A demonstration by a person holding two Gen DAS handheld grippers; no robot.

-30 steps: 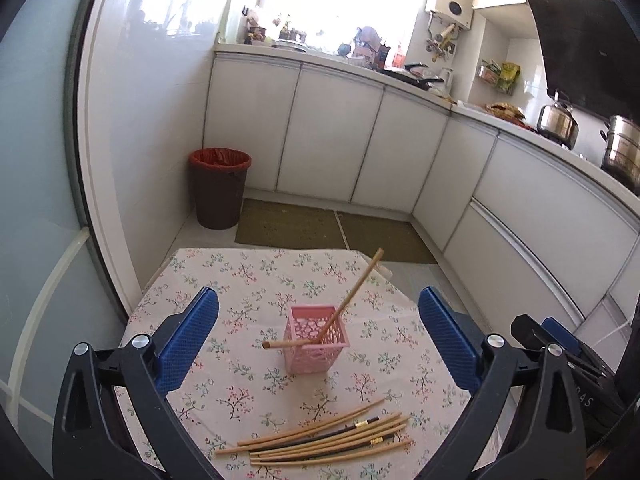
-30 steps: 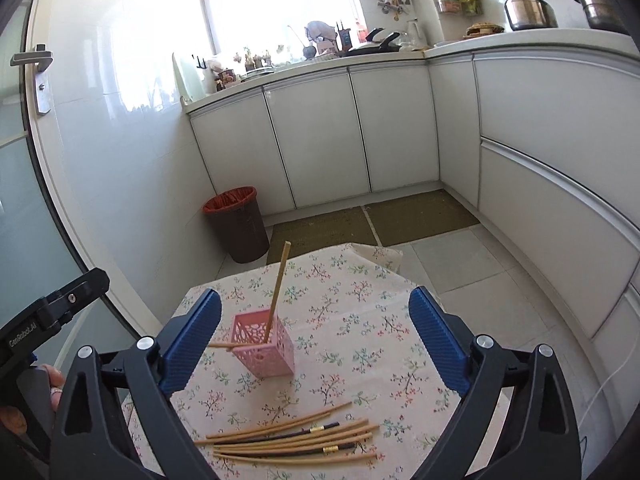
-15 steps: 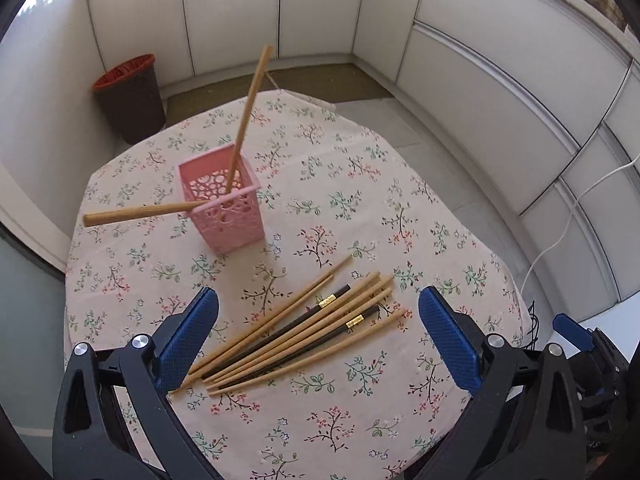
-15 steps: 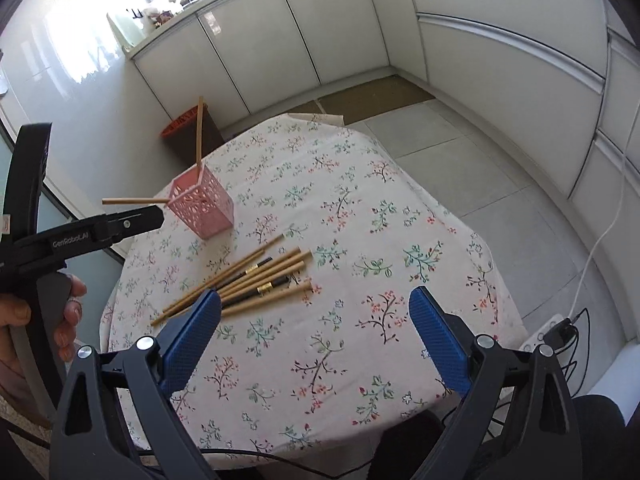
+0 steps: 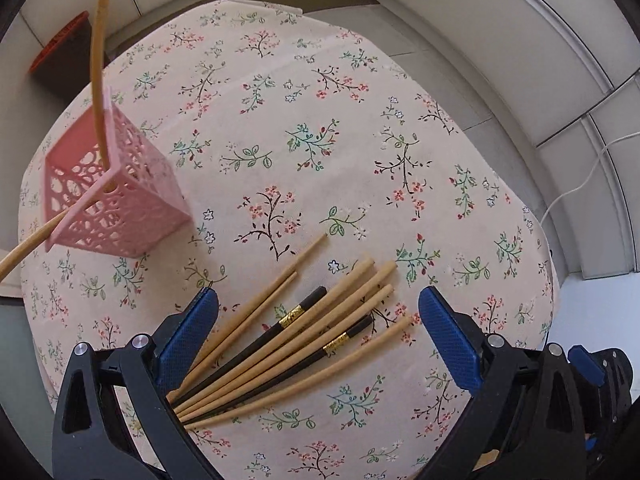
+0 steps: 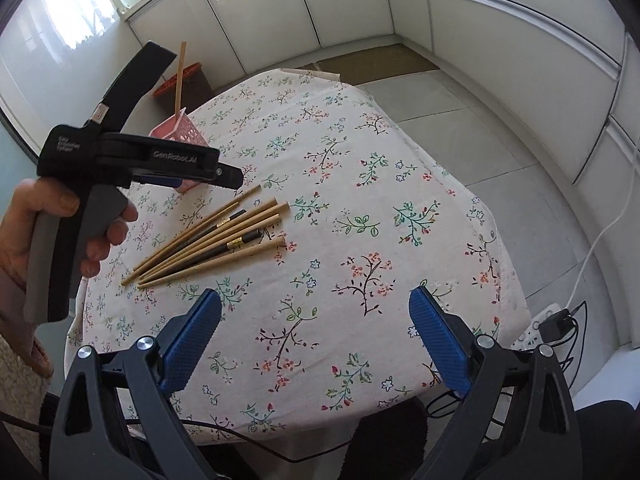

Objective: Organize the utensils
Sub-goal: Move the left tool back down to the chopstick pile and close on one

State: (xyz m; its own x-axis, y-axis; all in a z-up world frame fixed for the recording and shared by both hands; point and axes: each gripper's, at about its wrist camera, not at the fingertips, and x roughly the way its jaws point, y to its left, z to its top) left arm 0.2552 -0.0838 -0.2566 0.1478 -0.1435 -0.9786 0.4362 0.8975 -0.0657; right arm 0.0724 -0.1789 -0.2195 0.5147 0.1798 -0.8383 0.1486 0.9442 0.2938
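A pile of several wooden and black chopsticks lies on the floral tablecloth. My left gripper hovers open just above the pile, its blue pads either side of it. A pink lattice holder stands at the left with one chopstick upright in it and another poking out through its side. In the right wrist view a hand holds the left gripper, which partly hides the holder. My right gripper is open over bare cloth, right of the pile.
A red-lined bin stands on the floor behind the table. White cabinets run along the far and right sides. A white cable and a power strip lie on the floor at the right, beside the table's edge.
Both grippers tilted downward and came closer to the table; the left one dropped over the chopstick pile. Both stayed open. The holder and chopsticks did not move.
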